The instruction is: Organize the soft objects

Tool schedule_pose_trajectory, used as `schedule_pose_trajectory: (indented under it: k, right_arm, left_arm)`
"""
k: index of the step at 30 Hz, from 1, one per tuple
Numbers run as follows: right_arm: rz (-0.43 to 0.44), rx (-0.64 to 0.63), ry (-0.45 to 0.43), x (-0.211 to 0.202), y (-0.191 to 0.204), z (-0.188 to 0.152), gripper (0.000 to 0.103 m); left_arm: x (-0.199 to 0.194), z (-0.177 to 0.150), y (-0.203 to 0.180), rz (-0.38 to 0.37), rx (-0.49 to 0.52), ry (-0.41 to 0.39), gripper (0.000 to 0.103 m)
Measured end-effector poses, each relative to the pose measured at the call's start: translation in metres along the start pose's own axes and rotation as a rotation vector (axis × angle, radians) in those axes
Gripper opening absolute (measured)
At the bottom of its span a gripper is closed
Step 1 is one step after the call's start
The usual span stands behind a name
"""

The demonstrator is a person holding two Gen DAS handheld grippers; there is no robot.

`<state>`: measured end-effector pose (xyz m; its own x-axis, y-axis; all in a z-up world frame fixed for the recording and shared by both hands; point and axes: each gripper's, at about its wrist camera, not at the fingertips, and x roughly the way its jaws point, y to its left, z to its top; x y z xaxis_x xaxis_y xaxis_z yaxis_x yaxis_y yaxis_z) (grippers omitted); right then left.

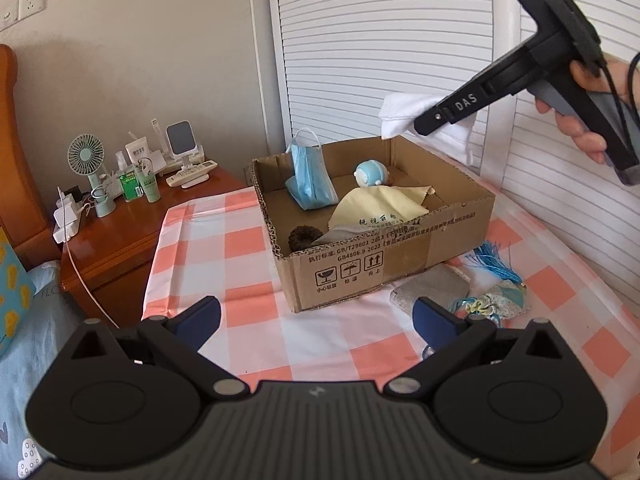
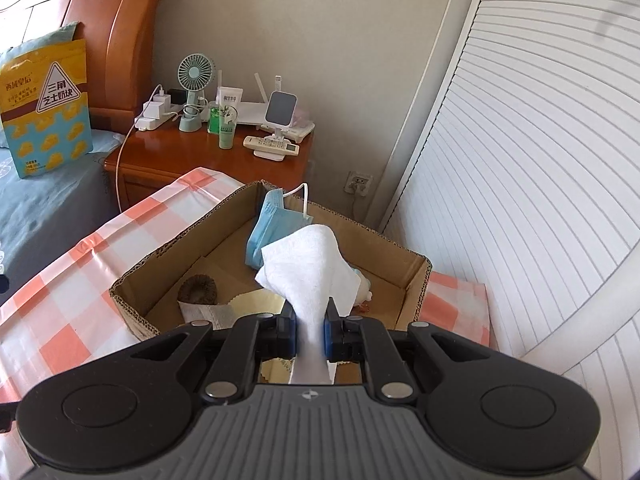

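A cardboard box stands on the pink-checked table. In it lie a blue face mask, a pale blue plush toy, a yellow cloth and a brown hair scrunchie. My right gripper is shut on a white towel and holds it above the box; the towel also shows in the left wrist view. My left gripper is open and empty, low over the table in front of the box. A grey pad, a blue tassel and a patterned pouch lie to the right of the box.
A wooden nightstand to the left holds a small fan, bottles, chargers and a remote. A bed with a snack bag lies at the far left. A white slatted door stands behind the table.
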<state>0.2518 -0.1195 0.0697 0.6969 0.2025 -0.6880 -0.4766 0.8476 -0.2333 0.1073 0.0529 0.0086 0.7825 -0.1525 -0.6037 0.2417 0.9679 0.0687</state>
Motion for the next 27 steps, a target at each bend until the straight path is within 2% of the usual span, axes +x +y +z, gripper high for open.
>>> schedule_pose_trajectory:
  k: [6, 8, 9, 10, 11, 12, 13, 16, 27]
  right_arm:
    - [-0.042, 0.013, 0.054, 0.043, -0.003, 0.017, 0.014]
    - [-0.074, 0.016, 0.075, 0.058, -0.005, 0.02, 0.021]
    - [-0.08, 0.027, 0.092, 0.065, -0.007, 0.02, 0.032]
    - [-0.087, 0.04, 0.101, 0.07, -0.007, 0.019, 0.05]
    - [-0.093, 0.048, 0.101, 0.073, -0.007, 0.018, 0.061]
    - [-0.099, 0.054, 0.096, 0.073, -0.006, 0.016, 0.083]
    - [-0.104, 0.059, 0.085, 0.072, -0.005, 0.013, 0.094]
    - [-0.077, 0.067, 0.084, 0.068, -0.003, 0.007, 0.095]
    - [-0.079, 0.091, 0.06, 0.035, 0.002, -0.012, 0.1]
  left_arm:
    - [0.001, -0.006, 0.013, 0.017, -0.045, 0.008, 0.102]
    - [0.002, -0.008, 0.018, 0.025, -0.06, 0.014, 0.102]
    - [0.003, -0.008, 0.019, 0.028, -0.066, 0.017, 0.102]
    - [0.003, -0.009, 0.022, 0.033, -0.073, 0.021, 0.102]
    - [0.003, -0.01, 0.023, 0.035, -0.077, 0.023, 0.102]
    - [0.003, -0.011, 0.024, 0.035, -0.08, 0.025, 0.102]
    - [0.004, -0.011, 0.025, 0.036, -0.083, 0.028, 0.102]
    - [0.004, -0.013, 0.026, 0.034, -0.086, 0.034, 0.102]
    - [-0.002, -0.013, 0.021, 0.027, -0.085, 0.034, 0.102]
